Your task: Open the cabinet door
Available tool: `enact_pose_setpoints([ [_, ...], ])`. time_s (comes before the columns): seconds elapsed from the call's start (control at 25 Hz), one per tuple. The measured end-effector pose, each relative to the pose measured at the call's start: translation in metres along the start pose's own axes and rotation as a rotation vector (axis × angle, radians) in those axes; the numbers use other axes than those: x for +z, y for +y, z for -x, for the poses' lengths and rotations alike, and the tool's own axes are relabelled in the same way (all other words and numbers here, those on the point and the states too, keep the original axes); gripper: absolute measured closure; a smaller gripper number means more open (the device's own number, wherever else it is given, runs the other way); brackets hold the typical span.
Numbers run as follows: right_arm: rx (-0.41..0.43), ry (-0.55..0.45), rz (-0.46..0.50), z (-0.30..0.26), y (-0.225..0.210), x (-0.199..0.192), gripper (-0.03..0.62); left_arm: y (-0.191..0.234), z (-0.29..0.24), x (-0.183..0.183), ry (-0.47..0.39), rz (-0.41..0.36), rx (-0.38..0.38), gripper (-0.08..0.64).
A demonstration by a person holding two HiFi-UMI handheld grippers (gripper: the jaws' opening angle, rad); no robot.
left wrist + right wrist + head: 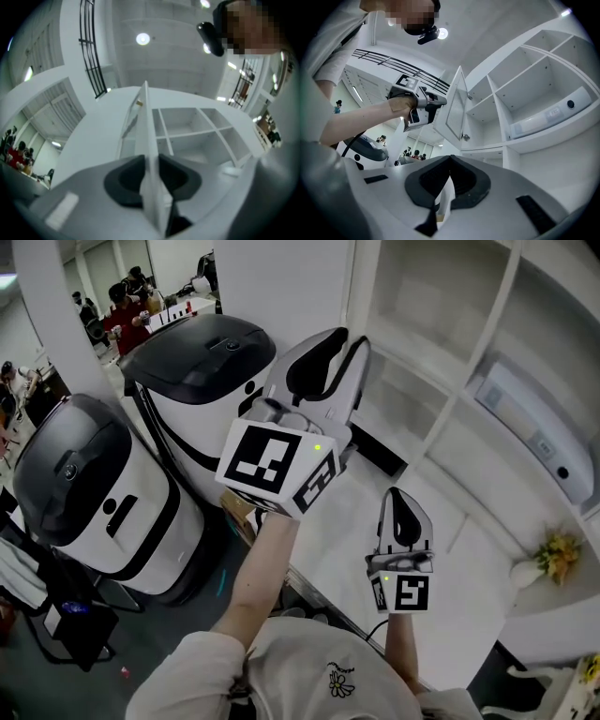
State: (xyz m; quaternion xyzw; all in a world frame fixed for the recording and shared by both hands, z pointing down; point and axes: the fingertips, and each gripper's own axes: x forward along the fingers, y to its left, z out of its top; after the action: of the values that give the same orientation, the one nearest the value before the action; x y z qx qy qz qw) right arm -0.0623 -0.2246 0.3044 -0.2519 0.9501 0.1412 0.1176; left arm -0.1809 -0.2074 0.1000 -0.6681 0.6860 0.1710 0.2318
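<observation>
The left gripper [323,351] pinches the open cabinet door [145,131] by its thin edge; the right gripper [405,510], just below it, is closed and empty.

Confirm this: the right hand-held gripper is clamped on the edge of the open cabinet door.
Wrong gripper. The left hand-held gripper is clamped on the edge of the open cabinet door, as the left gripper view shows.

One black-topped white machine [94,502] stands just beside another [202,381].

A cabinet shelf [543,139] carries a long device [548,115] (white).
</observation>
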Motion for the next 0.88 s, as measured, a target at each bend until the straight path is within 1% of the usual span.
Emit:
enact_pose_setpoints([
  [0.16,0.025,0.005,0.010,-0.004,0.010,-0.003,0.592,0.006,0.005,0.001,0.020,-0.041,0.017,0.465],
  [0.24,0.027,0.001,-0.002,-0.007,0.012,-0.002,0.592,0.011,0.009,0.003,0.024,-0.057,0.030,0.469],
  [0.4,0.043,-0.011,0.011,-0.011,0.020,-0.001,0.592,0.031,0.019,0.009,0.027,-0.068,0.063,0.477],
  [0.48,0.053,-0.010,0.006,-0.013,0.025,-0.003,0.592,0.042,0.025,0.010,0.042,-0.074,0.077,0.480],
  [0.64,0.076,-0.008,-0.007,-0.020,0.037,-0.005,0.592,0.056,0.029,0.013,0.093,-0.091,0.057,0.480],
  [0.76,0.096,-0.009,-0.007,-0.025,0.048,-0.005,0.592,0.064,0.031,0.014,0.114,-0.127,0.075,0.480],
  [0.88,0.107,-0.010,-0.007,-0.029,0.056,-0.006,0.592,0.074,0.034,0.014,0.119,-0.114,0.085,0.483],
])
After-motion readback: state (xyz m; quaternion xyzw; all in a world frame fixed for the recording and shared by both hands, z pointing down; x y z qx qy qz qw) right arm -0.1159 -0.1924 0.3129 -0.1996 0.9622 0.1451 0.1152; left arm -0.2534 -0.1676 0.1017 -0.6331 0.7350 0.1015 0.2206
